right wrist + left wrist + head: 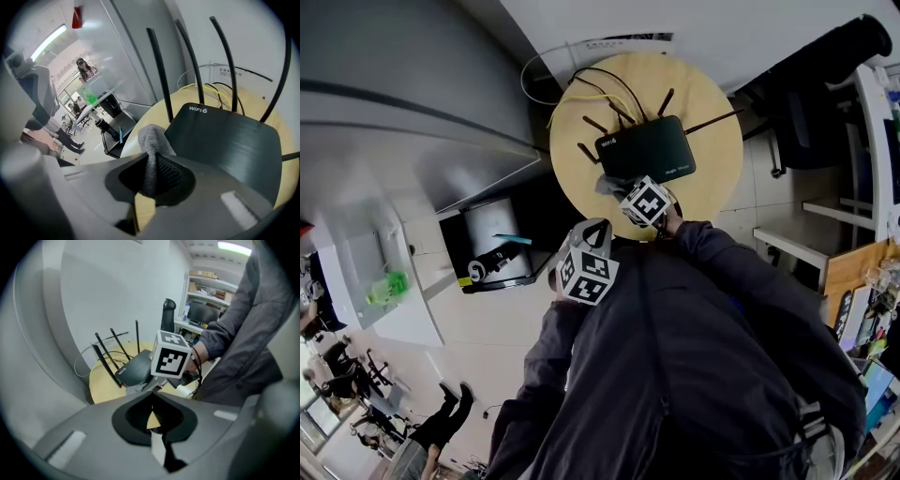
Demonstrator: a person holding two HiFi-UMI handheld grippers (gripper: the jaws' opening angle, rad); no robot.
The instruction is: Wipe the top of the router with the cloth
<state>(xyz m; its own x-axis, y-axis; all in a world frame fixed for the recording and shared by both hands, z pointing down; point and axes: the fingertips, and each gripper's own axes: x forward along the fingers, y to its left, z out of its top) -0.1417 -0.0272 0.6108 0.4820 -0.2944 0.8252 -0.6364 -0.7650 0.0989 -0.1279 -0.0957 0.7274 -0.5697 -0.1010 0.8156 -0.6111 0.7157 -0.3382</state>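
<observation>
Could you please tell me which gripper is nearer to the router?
Right. The right gripper holds the cloth at the router's near left corner; the left gripper hangs back by the table's edge.

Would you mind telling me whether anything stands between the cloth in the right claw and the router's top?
Nothing visible does. The cloth, pinched in the right claw, is at the near left corner of the router. Its top is bare, and the antennas stand only along its edges.
</observation>
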